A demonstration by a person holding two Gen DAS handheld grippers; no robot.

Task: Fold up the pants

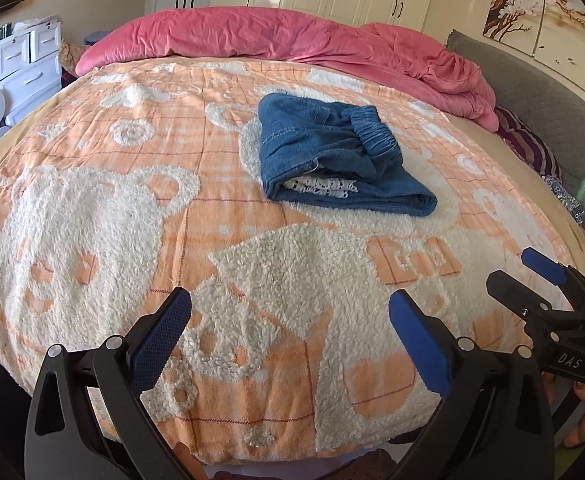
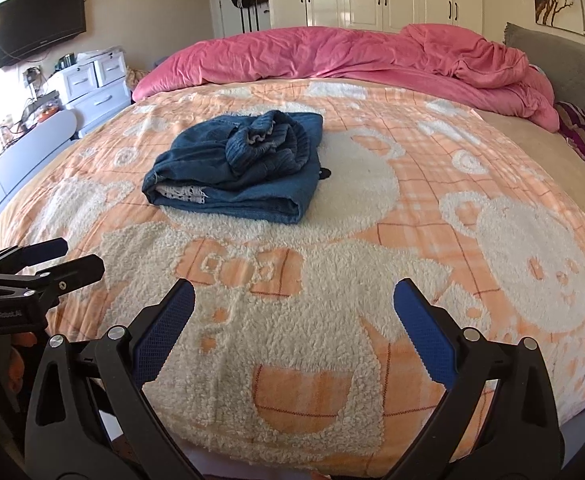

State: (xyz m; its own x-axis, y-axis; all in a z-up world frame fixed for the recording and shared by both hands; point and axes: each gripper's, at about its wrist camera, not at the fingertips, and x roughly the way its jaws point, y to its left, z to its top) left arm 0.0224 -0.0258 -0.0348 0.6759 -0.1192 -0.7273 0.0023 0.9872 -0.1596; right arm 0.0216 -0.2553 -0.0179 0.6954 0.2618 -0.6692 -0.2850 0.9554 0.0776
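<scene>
The bear-patterned blanket (image 1: 92,220) covers the bed, and the pants (image 1: 332,156) lie mid-bed as a folded denim bundle, waistband bunched on top. Your left gripper (image 1: 288,328) and right gripper (image 2: 292,312) both hang spread and empty, well short of it. If you tidy, flatten that bunched waistband gently.

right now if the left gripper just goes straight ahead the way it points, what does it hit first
Probably the orange bear blanket itself: the open left gripper points low over the bed, with only fleece between its fingers. The folded denim pants lie farther on and slightly right, so they would likely come second. Depth is hard to judge.
</scene>
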